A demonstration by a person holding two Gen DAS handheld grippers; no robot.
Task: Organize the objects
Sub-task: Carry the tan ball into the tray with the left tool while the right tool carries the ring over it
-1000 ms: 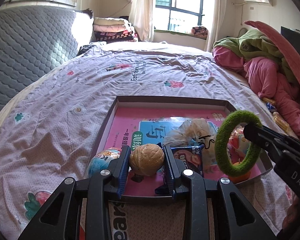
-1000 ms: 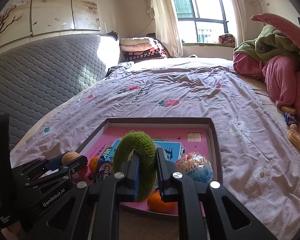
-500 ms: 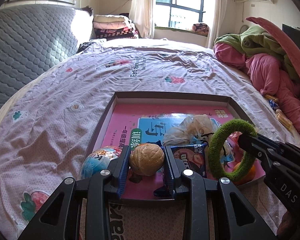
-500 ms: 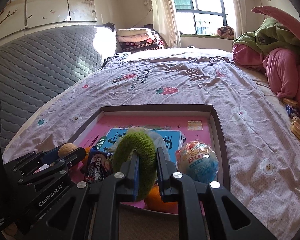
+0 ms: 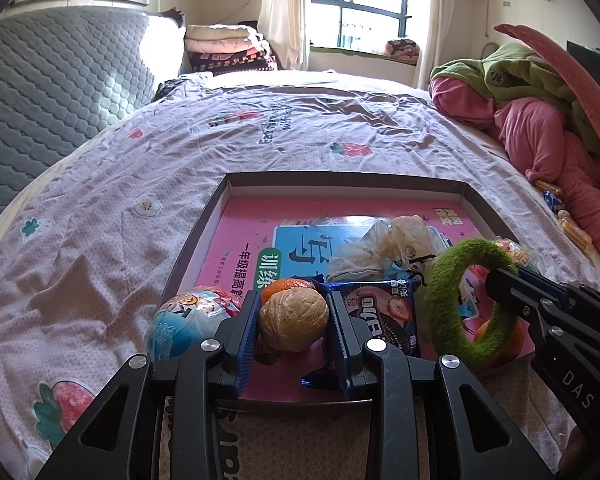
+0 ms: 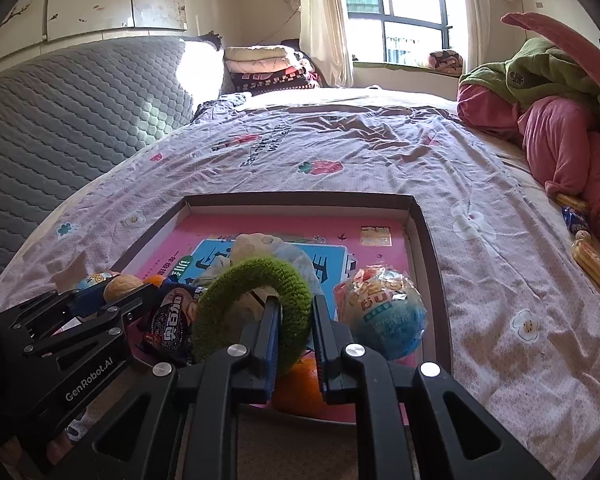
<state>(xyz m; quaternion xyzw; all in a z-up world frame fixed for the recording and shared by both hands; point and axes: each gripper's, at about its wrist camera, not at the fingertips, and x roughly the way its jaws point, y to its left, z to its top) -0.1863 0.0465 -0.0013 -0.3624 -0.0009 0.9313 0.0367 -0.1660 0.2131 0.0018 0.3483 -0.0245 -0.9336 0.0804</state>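
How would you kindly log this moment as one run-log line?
left gripper: shut on walnut | right gripper: shut on green ring | both over tray | not yet released

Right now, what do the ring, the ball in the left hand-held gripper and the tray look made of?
Ring: looks like green yarn or fuzzy fabric; matte, nubbly surface.
Ball: likely a walnut; tan, wrinkled, hard-looking shell.
Tray: probably cardboard; thin, dark folded walls with pale inner faces, and a glossy pink printed sheet on the floor.

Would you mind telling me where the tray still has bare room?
The tray's far half, between its back wall and the crumpled bag, is bare. The near half is crowded: wrapped ball, cookie packet, oranges.
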